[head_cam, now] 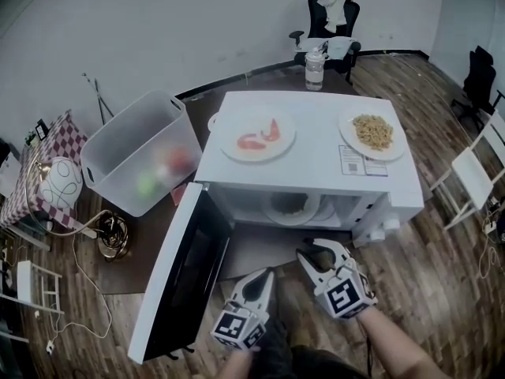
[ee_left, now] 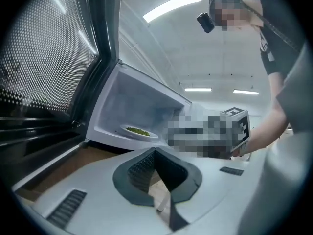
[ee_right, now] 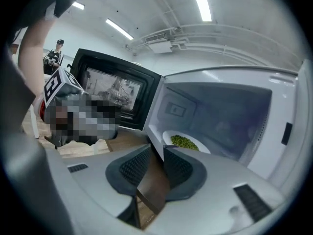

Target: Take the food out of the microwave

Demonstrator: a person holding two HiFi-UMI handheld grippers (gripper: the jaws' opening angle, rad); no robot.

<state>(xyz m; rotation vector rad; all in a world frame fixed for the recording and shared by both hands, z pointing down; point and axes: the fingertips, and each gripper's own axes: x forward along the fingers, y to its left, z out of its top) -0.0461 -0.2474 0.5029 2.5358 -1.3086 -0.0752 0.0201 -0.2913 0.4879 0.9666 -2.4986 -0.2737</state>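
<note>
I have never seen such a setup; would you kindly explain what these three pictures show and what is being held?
No robot: a person holds a gripper in each hand. The head view looks down from the person's head; the other two look along each gripper's jaws. The microwave has its door open, with a plate of green food inside. A plate of red food and a plate of yellowish food sit on top. The left gripper is shut, the right gripper open; both are empty.

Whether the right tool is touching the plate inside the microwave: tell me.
Apart. The head view shows the right tool short of the microwave opening, clear of the plate inside.
</note>
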